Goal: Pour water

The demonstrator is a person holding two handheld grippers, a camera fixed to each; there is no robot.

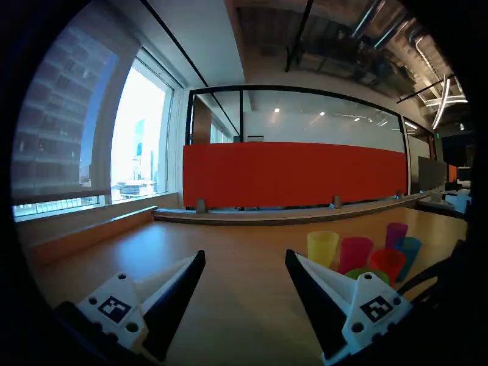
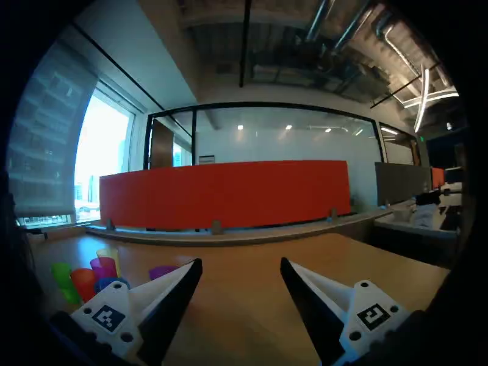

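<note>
Hovering over the wooden tabletop (image 1: 183, 238), the left gripper (image 1: 244, 253) has its fingers spread wide, with nothing between them but bare wood. Off to the left of the left finger a bright window (image 1: 140, 146) runs along the wall, and straight beyond the gap stands an orange partition (image 1: 293, 174). Just past the tip of the right finger sits a cluster of cups on the tabletop: a yellow cup (image 1: 321, 247) nearest the gap, then a pink cup (image 1: 355, 253), a green cup (image 1: 366, 274) low behind the finger, a red cup (image 1: 388, 263), a purple cup (image 1: 396, 233) and a blue cup (image 1: 409, 249) farthest right.

In the right gripper view the same cluster lies left of the left finger, its nearest cup peeking out just behind that finger's tip. The right gripper (image 2: 241, 261) is likewise wide open and empty, with bare tabletop between and to the right of its fingers.
</note>
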